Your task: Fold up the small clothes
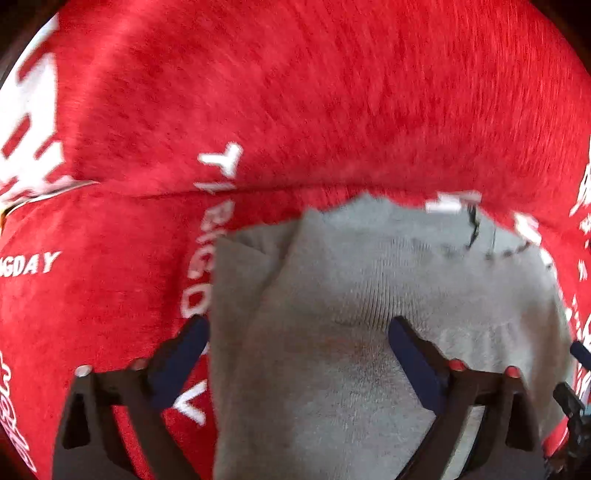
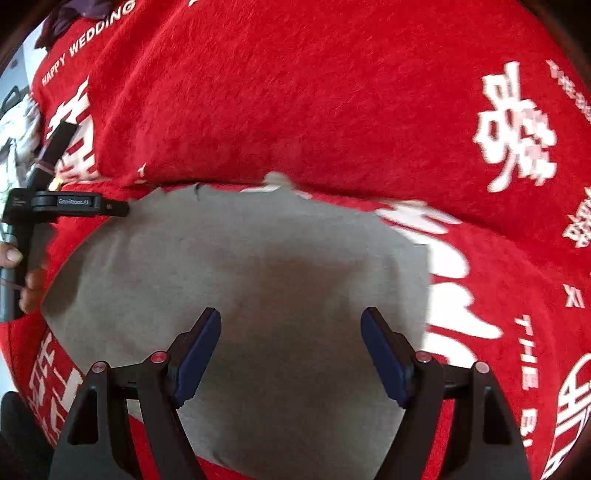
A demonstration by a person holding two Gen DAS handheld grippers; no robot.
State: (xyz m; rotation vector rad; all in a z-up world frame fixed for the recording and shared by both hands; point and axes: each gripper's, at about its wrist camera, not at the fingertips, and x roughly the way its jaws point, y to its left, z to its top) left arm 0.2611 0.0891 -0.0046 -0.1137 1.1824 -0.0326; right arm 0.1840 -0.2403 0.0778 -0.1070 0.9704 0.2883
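A small grey knitted garment (image 1: 369, 295) lies on a red plush cloth (image 1: 295, 92) with white lettering. In the left wrist view its left part is folded over in a flap (image 1: 251, 266). My left gripper (image 1: 299, 325) is open just above the garment, its jaws wide apart over the near part. In the right wrist view the same grey garment (image 2: 258, 258) lies flat. My right gripper (image 2: 291, 321) is open and empty above its near half. The left gripper's body (image 2: 55, 203) shows at the left edge there, held by a hand.
The red cloth (image 2: 332, 92) covers the whole work surface and has a ridge or fold running across behind the garment. A dark purple item (image 2: 74, 14) lies at the far left corner. A pale floor or surface (image 2: 14, 140) shows beyond the cloth's left edge.
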